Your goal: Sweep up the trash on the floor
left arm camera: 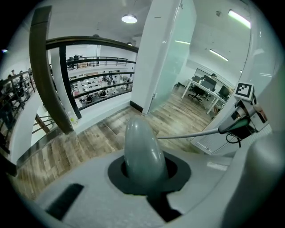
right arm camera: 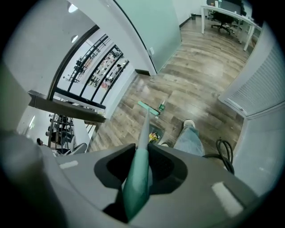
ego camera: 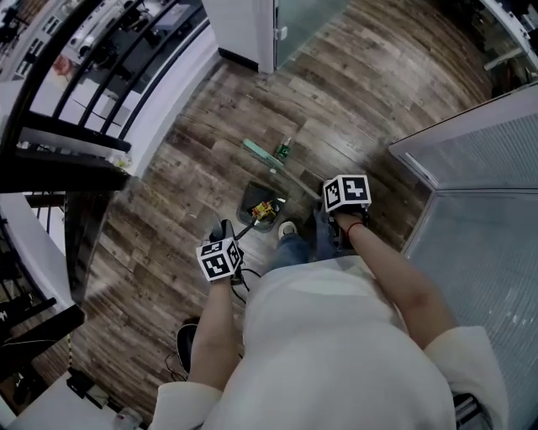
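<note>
While shoe (ego camera: 287,228) is resting on wood floor (ego camera: 361,92), right gripper (right arm camera: 141,162) is clamping teal broom (right arm camera: 143,129) handle, broom head (ego camera: 261,155) lying on floor. Left gripper (left arm camera: 143,168) is gripping grey dustpan (ego camera: 252,197) handle; dustpan sitting near shoe, holding yellow trash (ego camera: 264,210). Green trash (ego camera: 283,151) lying just beside broom head.

- Black railing (ego camera: 76,92) runs along the upper left, with lower storeys visible through it.
- Frosted glass panel (ego camera: 303,21) stands beside a white pillar (ego camera: 239,25).
- Pale ribbed cabinet (ego camera: 479,168) on the right.
- Black cable (right arm camera: 217,151) looped near a white shoe (right arm camera: 189,123).
- Desks with office chairs (right arm camera: 227,13) far back.
</note>
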`<state>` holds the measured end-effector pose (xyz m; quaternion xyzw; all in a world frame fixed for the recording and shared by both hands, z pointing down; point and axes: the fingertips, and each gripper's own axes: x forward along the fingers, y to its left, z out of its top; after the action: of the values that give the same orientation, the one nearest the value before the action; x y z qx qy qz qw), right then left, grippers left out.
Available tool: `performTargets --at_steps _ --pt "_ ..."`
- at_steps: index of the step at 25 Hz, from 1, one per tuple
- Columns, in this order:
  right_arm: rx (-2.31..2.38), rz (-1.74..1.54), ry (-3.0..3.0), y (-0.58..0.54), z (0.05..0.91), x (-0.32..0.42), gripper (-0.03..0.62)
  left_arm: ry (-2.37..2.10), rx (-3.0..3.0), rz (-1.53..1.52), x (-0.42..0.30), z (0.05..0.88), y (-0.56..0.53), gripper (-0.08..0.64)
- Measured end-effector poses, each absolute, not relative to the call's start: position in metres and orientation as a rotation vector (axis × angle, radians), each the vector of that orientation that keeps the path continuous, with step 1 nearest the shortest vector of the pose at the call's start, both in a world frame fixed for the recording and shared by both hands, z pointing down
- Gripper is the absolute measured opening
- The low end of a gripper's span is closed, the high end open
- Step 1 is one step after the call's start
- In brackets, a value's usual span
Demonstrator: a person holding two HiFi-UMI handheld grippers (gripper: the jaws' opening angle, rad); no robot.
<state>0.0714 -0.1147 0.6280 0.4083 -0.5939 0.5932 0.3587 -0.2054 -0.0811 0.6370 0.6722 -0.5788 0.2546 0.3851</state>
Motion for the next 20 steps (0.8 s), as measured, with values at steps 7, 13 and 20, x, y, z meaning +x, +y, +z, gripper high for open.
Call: performTargets --at_steps 7,13,20 --pt "1.100 1.498 -1.524 -0.152 0.627 0.098 0.098 -1.481 1.702 0.648 -0.189 0.635 -0.097 0.018" --pt "1.097 1.440 -1.521 -0.189 0.629 0.116 0.098 -1.497 1.663 0.634 -0.179 0.636 -0.107 0.018" --pt "1.037 1.351 -1.530 -0.238 0.629 0.136 0.098 -1.539 1.591 0.608 -0.161 0.635 -0.123 0.020"
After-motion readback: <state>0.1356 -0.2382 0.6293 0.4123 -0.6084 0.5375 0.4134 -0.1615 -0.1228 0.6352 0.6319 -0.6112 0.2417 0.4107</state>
